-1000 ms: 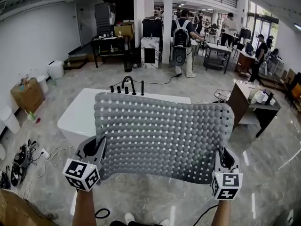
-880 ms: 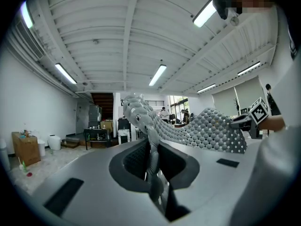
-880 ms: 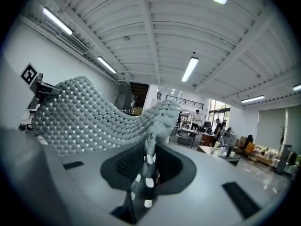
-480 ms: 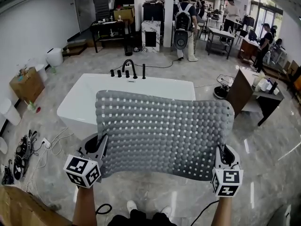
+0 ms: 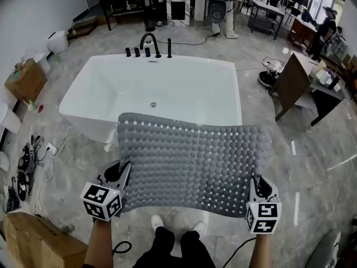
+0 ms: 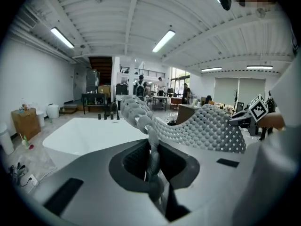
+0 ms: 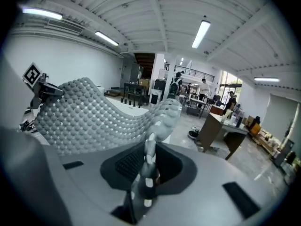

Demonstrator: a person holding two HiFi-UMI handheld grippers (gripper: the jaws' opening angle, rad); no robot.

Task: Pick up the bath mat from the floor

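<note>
Polished grey stone floor [image 5: 312, 166], veined and glossy, fills the head view. Nearest, at the bottom edge, are the person's white shoes [image 5: 158, 223], with a brown cardboard box [image 5: 39, 244] off to the left.

Just above them the left tool [image 5: 124, 169] and the right tool [image 5: 255, 183] are held well apart, each with its marker cube toward the camera. Each tool's own view shows its jaws drawn narrow and pinched on a thin edge of the mat [image 5: 192, 161], the left at the near left corner and the right at the near right corner.

That mat is grey, soft and rubbery. It is covered in rows of rounded nubs, with small square holes between them. It hangs clear of the floor, spread out flat like a sheet. Its long axis runs left to right from one tool to the other, and the near edge sags a little in the middle. The far edge reaches over the near rim of the tub [image 5: 184, 88].

Loose cables [image 5: 53, 166] lie on the floor to the left of the tub. That tub is white, smooth and rectangular with rounded corners, and its long side lies parallel to the mat. A black curved faucet [image 5: 149, 41] stands on its far rim. To the right, a brown wooden table [image 5: 293, 85] stands well apart. Beyond the tub are dark furniture and people [image 5: 226, 4].
</note>
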